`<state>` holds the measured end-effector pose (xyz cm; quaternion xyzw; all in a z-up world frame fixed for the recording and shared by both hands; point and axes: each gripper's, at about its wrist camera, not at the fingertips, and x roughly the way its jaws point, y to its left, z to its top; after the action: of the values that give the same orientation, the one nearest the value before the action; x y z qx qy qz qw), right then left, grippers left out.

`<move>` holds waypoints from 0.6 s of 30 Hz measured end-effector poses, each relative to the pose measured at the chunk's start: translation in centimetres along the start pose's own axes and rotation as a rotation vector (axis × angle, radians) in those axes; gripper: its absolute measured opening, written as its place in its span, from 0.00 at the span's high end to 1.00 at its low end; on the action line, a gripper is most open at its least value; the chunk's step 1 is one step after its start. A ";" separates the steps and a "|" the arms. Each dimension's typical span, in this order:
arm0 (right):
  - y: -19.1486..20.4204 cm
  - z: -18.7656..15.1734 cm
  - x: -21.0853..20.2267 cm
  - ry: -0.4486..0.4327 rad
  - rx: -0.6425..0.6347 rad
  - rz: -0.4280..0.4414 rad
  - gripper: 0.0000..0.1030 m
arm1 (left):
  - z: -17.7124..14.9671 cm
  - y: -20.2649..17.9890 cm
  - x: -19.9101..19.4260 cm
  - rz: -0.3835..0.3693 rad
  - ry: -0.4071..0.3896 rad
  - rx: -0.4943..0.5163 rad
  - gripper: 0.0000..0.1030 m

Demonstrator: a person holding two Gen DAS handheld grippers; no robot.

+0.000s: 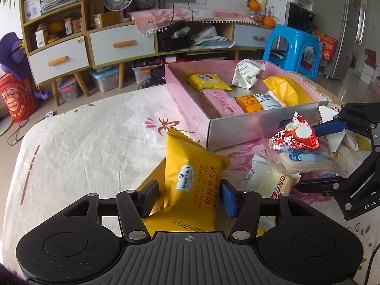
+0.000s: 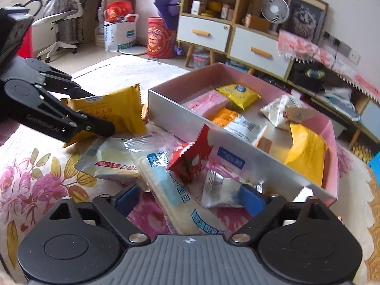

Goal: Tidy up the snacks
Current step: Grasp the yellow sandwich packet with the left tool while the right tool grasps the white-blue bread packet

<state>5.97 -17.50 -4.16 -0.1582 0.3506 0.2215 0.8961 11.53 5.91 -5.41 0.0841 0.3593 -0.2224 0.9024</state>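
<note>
Five or six snacks already lie in the pink box [image 1: 187, 87] at the far right; several remain loose on the tabletop [image 1: 71, 142] near it. Your left gripper [image 1: 188, 196] fingers pinch the yellow packet [image 1: 190, 173]. Your right gripper [image 2: 190, 197] fingers stand wide around the clear-wrapped packet [image 2: 166, 185], not yet pressing.

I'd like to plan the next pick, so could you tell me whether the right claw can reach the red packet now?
Probably yes: the red packet lies on top of the pile just ahead of the right claw, uncovered.

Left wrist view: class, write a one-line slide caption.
Left tool closes on a yellow foil snack packet beside the pink cardboard box of wrapped snacks.
</note>
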 end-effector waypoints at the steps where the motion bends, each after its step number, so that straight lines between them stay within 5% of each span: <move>1: 0.1 0.0 0.0 -0.005 -0.011 0.000 0.26 | 0.0 0.0 0.0 0.000 0.000 0.001 0.50; 8: 0.6 0.0 -0.2 -0.022 -0.066 0.008 0.42 | 0.2 -0.2 0.0 0.009 0.006 -0.008 0.58; 12: 1.0 0.1 -0.3 -0.005 -0.092 0.037 0.72 | 0.4 0.0 -0.1 0.009 0.017 -0.038 0.59; 18: 1.0 0.4 -0.7 0.003 -0.070 0.068 0.84 | 0.7 0.5 -0.3 0.018 0.042 -0.088 0.60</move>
<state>5.27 -16.62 -3.50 -0.1779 0.3491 0.2636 0.8815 11.94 6.24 -4.68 0.0523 0.3869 -0.1964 0.8994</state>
